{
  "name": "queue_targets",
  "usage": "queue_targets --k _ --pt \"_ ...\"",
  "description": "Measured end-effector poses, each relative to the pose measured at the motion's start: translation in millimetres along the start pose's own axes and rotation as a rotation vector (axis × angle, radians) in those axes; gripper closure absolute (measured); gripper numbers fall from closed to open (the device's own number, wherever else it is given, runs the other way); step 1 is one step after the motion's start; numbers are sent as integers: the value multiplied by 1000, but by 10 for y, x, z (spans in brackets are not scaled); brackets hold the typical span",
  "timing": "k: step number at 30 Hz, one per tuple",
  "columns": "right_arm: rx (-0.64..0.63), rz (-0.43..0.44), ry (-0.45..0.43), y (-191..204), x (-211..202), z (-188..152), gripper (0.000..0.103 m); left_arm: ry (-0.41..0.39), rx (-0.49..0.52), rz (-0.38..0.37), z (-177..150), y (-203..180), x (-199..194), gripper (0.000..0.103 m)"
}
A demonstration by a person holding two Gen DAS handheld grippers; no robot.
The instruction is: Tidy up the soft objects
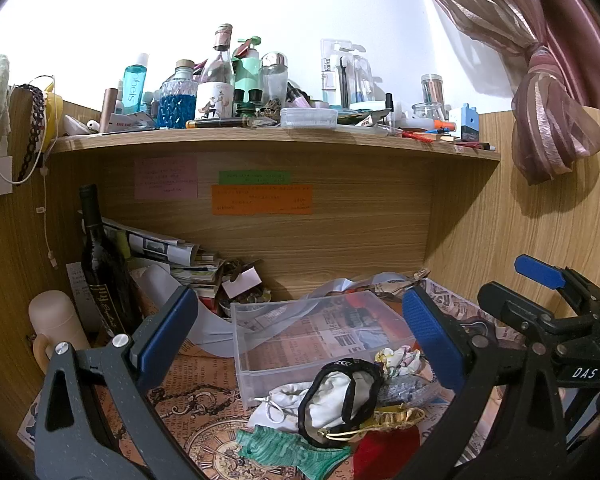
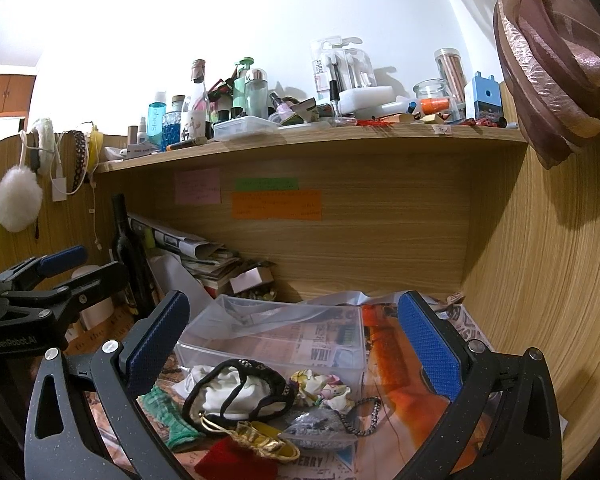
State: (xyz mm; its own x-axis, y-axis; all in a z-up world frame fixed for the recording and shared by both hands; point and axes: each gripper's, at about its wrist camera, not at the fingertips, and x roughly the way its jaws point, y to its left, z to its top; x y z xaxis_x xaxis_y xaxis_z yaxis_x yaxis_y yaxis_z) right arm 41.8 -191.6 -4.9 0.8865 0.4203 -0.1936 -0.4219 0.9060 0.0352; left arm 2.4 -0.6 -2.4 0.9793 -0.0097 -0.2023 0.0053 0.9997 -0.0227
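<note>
A pile of soft things lies on the printed desk cover in front of a clear plastic box (image 1: 260, 344) (image 2: 340, 344): a white pouch with black trim (image 1: 336, 396) (image 2: 228, 394), a green knit piece (image 1: 284, 448) (image 2: 164, 408), a gold pouch (image 1: 396, 418) (image 2: 260, 438), a red cloth (image 1: 384, 456) (image 2: 232, 460), a floral scrunchie (image 1: 400, 360) (image 2: 324, 388) and a grey glitter pouch (image 1: 408, 390) (image 2: 320, 426). My left gripper (image 1: 300, 328) is open above the pile. My right gripper (image 2: 296, 336) is open above it too. Both are empty.
The right gripper shows at the right edge of the left view (image 1: 548, 308); the left gripper shows at the left of the right view (image 2: 52, 284). A dark wine bottle (image 1: 100, 264), newspapers (image 1: 160, 248) and a beige flask (image 1: 56, 320) stand at back left. A cluttered shelf (image 1: 276, 140) hangs overhead.
</note>
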Motion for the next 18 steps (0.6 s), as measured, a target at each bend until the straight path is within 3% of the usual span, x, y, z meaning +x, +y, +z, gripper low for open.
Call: queue_targets --k 18 --pt "5 6 0 38 1 18 0 2 1 0 11 -25 1 0"
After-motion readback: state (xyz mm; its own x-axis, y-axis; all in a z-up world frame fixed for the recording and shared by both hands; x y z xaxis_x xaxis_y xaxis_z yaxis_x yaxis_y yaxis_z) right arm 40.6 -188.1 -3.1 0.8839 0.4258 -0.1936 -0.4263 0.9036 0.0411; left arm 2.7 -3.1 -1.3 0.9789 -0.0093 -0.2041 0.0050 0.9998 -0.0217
